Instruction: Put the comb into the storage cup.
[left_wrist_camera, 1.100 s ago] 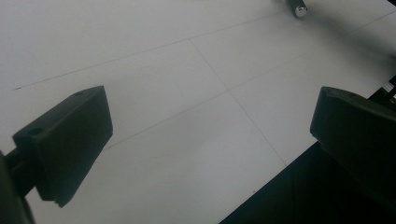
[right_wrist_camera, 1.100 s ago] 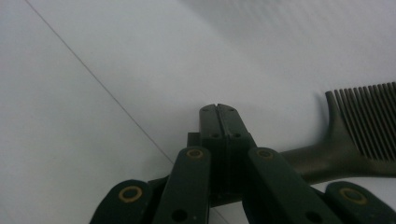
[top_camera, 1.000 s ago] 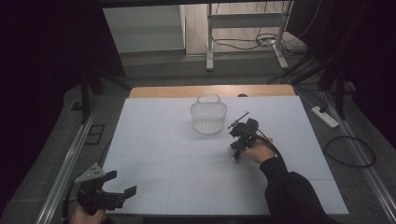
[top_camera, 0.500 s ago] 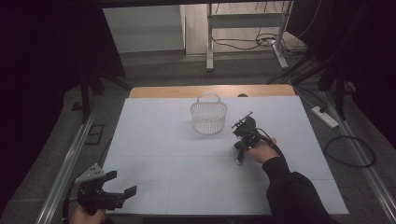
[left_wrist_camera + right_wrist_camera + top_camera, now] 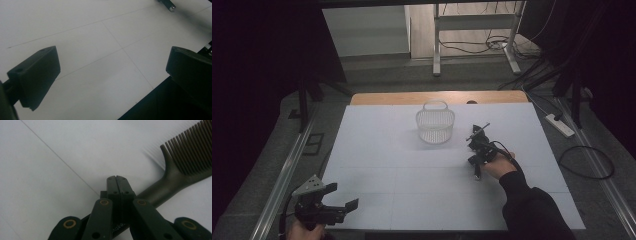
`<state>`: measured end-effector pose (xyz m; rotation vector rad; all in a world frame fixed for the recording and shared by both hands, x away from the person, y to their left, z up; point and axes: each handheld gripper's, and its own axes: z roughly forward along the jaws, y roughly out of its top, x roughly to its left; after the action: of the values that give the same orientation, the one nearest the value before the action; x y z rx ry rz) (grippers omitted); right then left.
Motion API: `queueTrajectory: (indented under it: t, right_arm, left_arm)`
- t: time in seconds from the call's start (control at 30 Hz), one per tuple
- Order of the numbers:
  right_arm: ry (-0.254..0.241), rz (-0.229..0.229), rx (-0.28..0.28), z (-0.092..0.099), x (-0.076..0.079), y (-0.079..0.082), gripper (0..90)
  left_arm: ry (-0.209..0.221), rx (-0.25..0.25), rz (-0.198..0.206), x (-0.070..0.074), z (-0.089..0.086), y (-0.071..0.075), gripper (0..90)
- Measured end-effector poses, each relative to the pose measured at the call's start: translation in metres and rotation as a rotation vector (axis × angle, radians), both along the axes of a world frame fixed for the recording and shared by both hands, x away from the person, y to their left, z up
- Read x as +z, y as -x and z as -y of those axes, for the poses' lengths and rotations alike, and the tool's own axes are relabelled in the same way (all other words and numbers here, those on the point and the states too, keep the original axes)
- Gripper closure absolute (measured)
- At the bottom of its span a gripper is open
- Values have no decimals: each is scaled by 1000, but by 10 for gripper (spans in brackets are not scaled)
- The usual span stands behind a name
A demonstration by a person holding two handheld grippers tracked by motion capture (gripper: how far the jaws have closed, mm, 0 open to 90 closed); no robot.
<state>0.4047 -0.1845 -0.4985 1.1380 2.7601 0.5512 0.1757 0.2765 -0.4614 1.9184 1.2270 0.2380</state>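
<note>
Two jaws of the right gripper [image 5: 117,181] are clamped on the comb [image 5: 175,173] handle, beside the basket [image 5: 435,125] on the table [image 5: 377,150]. Keep the grip firm and level when lifting. The left gripper [image 5: 343,196] is open and empty, at the near edge. No legible writing.
</note>
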Motion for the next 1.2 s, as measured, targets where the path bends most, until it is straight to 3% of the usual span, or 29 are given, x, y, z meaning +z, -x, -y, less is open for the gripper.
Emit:
queueTrajectory:
  t: [0.53, 0.83, 1.2]
  right_arm:
    - [-9, -14, -37, 38, 2, 18, 891]
    - [-30, -22, -88, 68, 3, 23, 891]
    - [-45, 4, -74, 67, 10, 29, 848]
  left_arm:
    - [-5, -1, 0, 0, 0, 0, 0]
    - [-4, -1, -1, 0, 1, 0, 0]
    - [-4, -1, -3, 0, 1, -1, 1]
